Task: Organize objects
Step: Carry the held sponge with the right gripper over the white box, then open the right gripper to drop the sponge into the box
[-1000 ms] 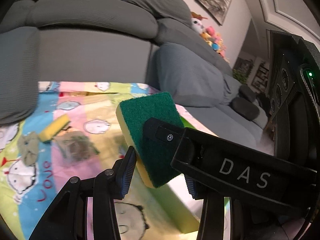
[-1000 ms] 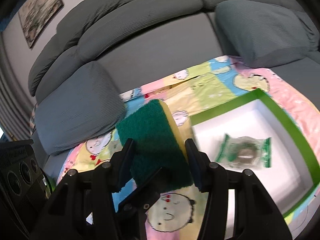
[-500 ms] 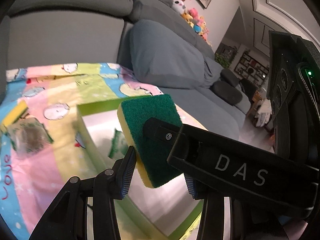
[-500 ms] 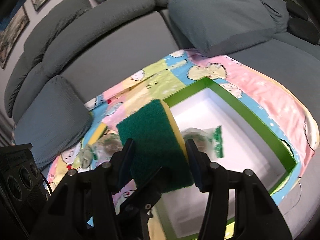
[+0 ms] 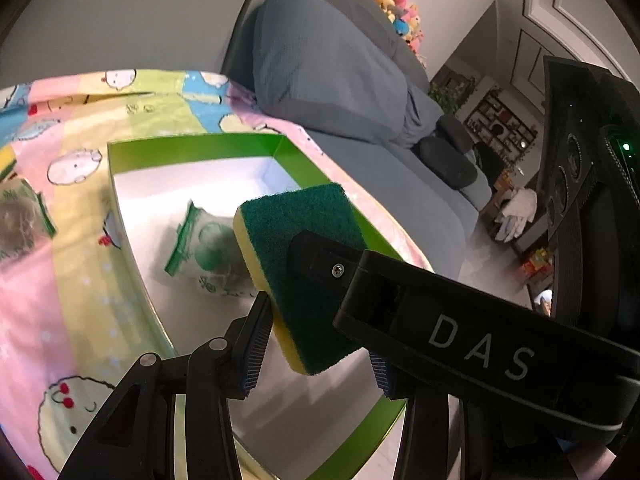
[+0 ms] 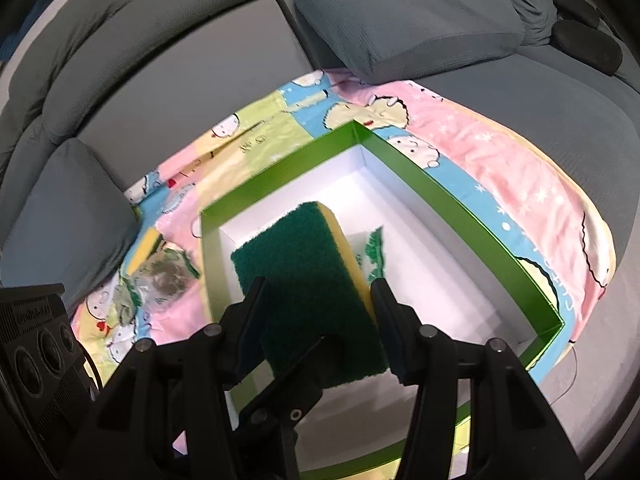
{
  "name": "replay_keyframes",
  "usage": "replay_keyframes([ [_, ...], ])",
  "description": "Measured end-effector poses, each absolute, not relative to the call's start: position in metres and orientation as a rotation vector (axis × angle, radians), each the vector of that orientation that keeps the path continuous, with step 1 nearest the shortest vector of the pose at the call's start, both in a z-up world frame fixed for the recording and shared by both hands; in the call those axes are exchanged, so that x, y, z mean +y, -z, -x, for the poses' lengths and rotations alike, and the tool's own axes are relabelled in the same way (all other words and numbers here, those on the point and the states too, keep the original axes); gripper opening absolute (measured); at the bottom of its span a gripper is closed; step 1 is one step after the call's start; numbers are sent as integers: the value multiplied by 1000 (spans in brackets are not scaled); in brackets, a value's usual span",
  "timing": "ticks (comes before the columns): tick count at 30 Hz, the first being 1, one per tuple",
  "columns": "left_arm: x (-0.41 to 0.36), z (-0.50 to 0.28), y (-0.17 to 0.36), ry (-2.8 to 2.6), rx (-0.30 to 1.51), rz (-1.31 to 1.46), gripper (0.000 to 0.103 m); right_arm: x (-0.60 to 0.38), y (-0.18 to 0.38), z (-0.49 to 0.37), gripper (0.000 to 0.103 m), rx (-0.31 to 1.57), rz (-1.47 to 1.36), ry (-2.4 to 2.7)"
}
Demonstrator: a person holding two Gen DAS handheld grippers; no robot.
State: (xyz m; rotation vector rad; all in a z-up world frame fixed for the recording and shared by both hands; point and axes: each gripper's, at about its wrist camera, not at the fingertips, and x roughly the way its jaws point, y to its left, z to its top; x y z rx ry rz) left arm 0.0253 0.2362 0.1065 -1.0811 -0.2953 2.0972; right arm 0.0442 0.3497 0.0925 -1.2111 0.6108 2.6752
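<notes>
A green and yellow scouring sponge (image 5: 296, 240) (image 6: 304, 276) hangs over the open green-walled white box (image 5: 192, 148) (image 6: 460, 208). Both grippers are on it. My left gripper (image 5: 316, 344) has its pads on the sponge's two faces. My right gripper (image 6: 316, 316) holds the same sponge from the other side, and its black body (image 5: 460, 332) crosses the left wrist view. A clear bag with green edges (image 5: 208, 248) (image 6: 372, 248) lies inside the box under the sponge.
The box rests on a pastel cartoon blanket (image 6: 500, 160) spread on a grey sofa (image 6: 180, 60). Another bagged item (image 6: 164, 276) and a second yellow sponge (image 6: 144, 248) lie on the blanket left of the box. A grey cushion (image 6: 404, 12) sits behind.
Both grippers have carried the sponge to the right, from above the blanket to above the inside of the box. The grip has not changed.
</notes>
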Motion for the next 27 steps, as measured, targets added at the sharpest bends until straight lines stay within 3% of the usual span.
replay_keyframes([
  [22,236,-26,-105,-2117,-256,1159,45,356,-87,-39,52,572,1236,-2635],
  [27,210,-29,-118,-2194,-262,1137,49,353,-99,-43,68,603,1128,-2705],
])
